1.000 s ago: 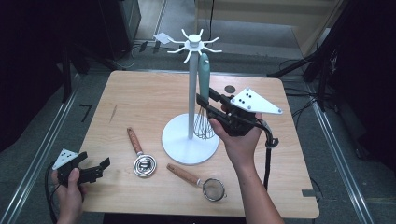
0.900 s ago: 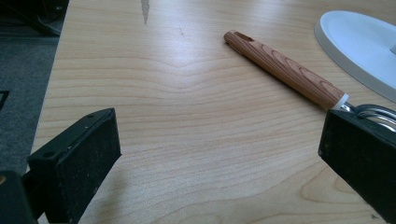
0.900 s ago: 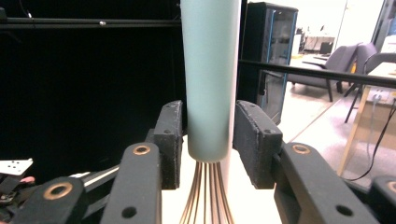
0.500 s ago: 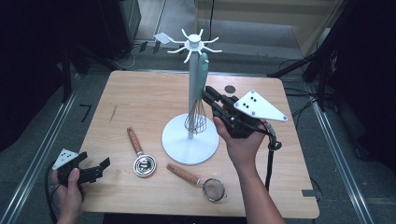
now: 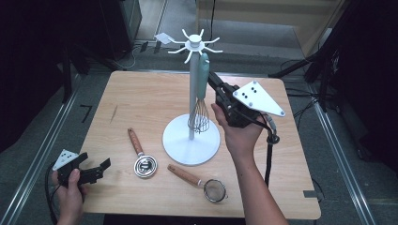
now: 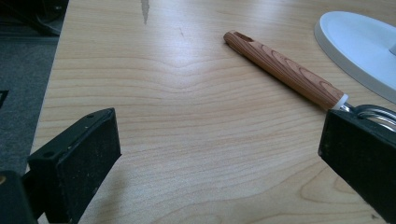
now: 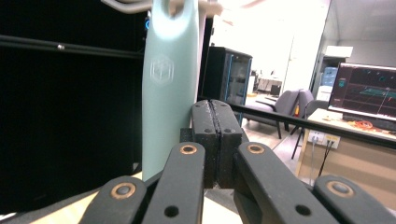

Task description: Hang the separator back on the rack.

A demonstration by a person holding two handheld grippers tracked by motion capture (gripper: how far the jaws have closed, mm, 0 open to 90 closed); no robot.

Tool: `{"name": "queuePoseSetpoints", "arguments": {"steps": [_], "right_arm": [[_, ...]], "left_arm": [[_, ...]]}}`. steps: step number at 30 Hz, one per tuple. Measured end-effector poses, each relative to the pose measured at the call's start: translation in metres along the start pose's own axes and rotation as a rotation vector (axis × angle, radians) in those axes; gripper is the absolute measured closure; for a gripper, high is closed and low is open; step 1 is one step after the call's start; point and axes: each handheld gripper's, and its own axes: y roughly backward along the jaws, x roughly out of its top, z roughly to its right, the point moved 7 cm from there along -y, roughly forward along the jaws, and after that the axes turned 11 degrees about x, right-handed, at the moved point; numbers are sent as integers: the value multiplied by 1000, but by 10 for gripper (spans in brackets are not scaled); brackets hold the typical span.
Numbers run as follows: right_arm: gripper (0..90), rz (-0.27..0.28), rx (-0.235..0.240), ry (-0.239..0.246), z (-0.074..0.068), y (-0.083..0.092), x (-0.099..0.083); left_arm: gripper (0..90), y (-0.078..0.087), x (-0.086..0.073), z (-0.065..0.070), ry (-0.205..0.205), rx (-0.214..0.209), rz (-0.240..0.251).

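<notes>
Mint-handled wire whisk (image 5: 201, 93), upright on the white stand (image 5: 191, 139)

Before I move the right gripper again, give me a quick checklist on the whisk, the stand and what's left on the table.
1. Whisk hangs by its handle from a hook of the stand: ok.
2. Right gripper jaws have just closed, pads together with nothing between them; the whisk handle is beside them: ok.
3. Stand upright on its round base: ok.
4. Left gripper open, holding nothing, at the table's near left corner: ok.
5. Wooden-handled utensil and strainer lie flat, not yet hung: not ok.
6. Whisk swinging or still: cannot tell.
</notes>
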Motion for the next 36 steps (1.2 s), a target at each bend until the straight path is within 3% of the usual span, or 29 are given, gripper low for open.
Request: {"name": "queuePoseSetpoints", "arguments": {"steps": [14,24,36], "right_arm": [[900,6,25,30,-16,0,12],[900,42,24,42,-22,3,29],[900,35,59,51,-35,-5,31]], "left_arm": [[0,0,0,0,0,0,0],[0,0,0,0,-1,0,-1],[0,0,0,0,0,-1,-1]]}}
